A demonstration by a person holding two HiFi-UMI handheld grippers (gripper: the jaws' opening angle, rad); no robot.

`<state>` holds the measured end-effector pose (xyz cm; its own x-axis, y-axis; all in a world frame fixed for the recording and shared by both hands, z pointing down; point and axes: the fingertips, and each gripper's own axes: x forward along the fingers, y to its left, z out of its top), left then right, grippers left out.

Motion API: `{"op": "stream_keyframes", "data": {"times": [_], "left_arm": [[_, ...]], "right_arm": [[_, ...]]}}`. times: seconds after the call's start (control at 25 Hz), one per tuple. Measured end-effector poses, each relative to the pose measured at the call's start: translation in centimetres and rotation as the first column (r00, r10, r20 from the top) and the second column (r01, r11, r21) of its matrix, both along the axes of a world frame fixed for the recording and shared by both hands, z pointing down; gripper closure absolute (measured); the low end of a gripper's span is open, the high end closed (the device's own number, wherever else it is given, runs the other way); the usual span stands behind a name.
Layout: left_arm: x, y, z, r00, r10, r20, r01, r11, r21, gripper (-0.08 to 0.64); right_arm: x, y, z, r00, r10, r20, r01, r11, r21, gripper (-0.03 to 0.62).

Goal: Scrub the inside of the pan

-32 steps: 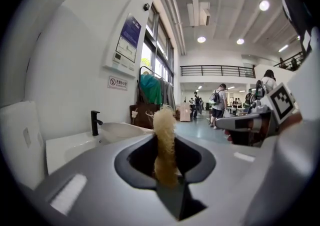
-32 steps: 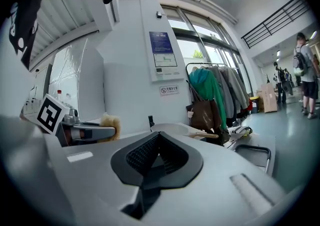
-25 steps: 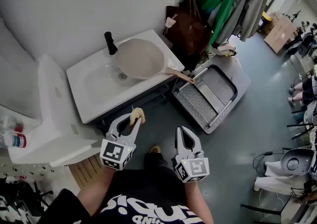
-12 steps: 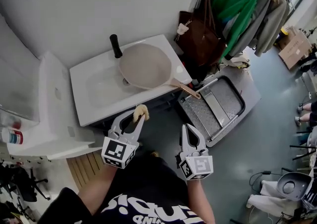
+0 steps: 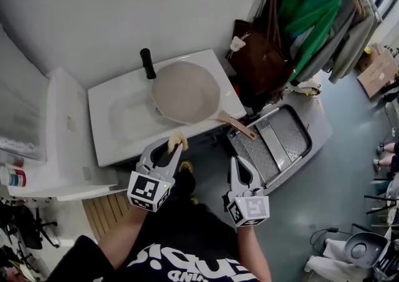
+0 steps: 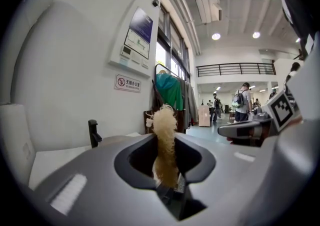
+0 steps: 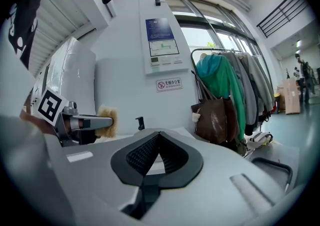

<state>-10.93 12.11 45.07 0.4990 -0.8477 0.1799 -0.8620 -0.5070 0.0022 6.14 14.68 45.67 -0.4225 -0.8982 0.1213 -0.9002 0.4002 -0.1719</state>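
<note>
The pan (image 5: pixel 186 93) sits tilted on the 3 o'clock end of the sink (image 5: pixel 118 131). Its handle (image 5: pixel 240 126) overhangs the rim toward 4 o'clock, and nothing steadies it. If you press the scrubber in, I judge the pan could rock or skid off. Your right gripper (image 5: pixel 237 163), at 5 o'clock of the pan, has its jaws together on nothing, so it must open before it can brace that handle. Your left gripper (image 5: pixel 171 148), at 6 o'clock, pinches the fibrous scrubber (image 5: pixel 175 141) by its lower end; hard rubbing may pull it free. The faucet (image 5: pixel 147 63) at 11 o'clock could block a wide stroke. Count: one pan, one scrubber, one sink, one faucet, two grippers.
</note>
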Motion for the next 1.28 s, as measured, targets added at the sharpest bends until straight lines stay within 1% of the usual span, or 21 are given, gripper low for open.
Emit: {"op": "stream_keyframes", "data": {"times": [0.32, 0.56, 0.8, 1.04, 1.16, 1.28], "left_arm": [[-0.3, -5.9, -0.1, 1.000, -0.007, -0.007, 0.007, 1.000, -0.002, 0.489], [0.1, -11.2, -0.7, 1.000, 0.011, -0.014, -0.011, 1.000, 0.001, 0.489], [-0.2, -16.0, -1.3, 0.999, 0.034, -0.036, -0.034, 0.999, -0.005, 0.489], [-0.5, -19.6, -1.8, 0.993, 0.045, -0.110, -0.049, 0.998, -0.034, 0.489], [-0.5, -20.6, -2.0, 0.990, 0.055, -0.133, -0.061, 0.997, -0.042, 0.489], [-0.5, -21.3, -1.9, 0.988, 0.045, -0.151, -0.055, 0.997, -0.060, 0.489]], "right_arm": [[-0.3, -5.4, 0.1, 1.000, -0.019, -0.007, 0.019, 1.000, -0.007, 0.584], [-0.4, -10.4, -0.2, 1.000, -0.017, -0.016, 0.017, 1.000, -0.002, 0.583], [-1.2, -14.9, -0.8, 1.000, -0.017, -0.024, 0.017, 1.000, -0.003, 0.583], [-3.1, -18.4, -1.9, 0.999, -0.041, -0.036, 0.042, 0.999, 0.019, 0.584], [-3.5, -19.7, -2.3, 0.999, -0.045, -0.027, 0.046, 0.999, 0.029, 0.584], [-3.6, -20.3, -2.6, 0.998, -0.050, -0.031, 0.050, 0.998, 0.028, 0.583]]}}
